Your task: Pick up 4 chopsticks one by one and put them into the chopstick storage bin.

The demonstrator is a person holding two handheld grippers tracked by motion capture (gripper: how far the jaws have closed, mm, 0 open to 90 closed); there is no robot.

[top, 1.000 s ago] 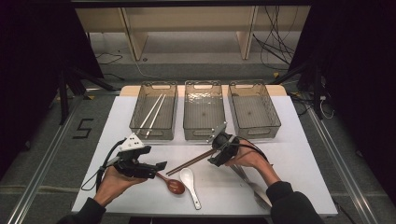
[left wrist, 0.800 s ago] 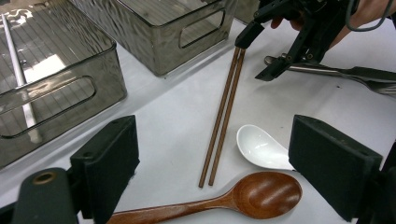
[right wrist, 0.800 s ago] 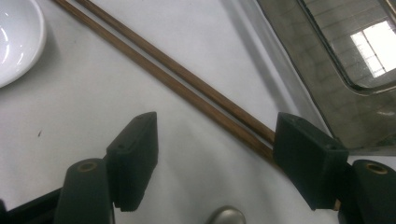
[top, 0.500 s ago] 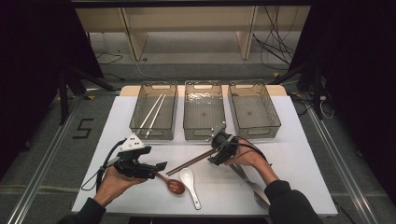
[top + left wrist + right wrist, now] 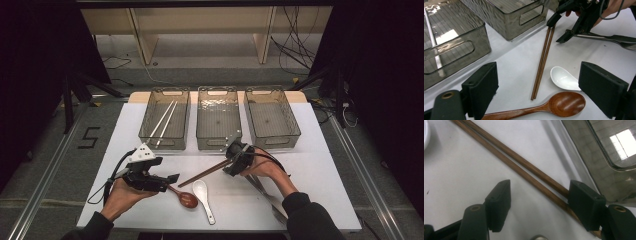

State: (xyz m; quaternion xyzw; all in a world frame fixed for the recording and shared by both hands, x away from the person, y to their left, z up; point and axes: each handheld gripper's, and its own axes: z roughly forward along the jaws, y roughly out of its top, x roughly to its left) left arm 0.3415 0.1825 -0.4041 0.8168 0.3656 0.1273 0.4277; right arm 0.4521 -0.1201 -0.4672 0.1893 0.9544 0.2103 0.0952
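Straddling brown chopsticks, right gripper jaws wide, not clamped.
Left gripper wide, empty; floor marking "5" at left of high view.

From up top I'm getting a bright white table with pitch-black surroundings, so the light's clearly overhead. Pretty soft and grainy overall. Clear bins catch glare, with a bright window-like reflection in the right gripper view. My close-up jaws look blurry, and the shadows under them are faint.
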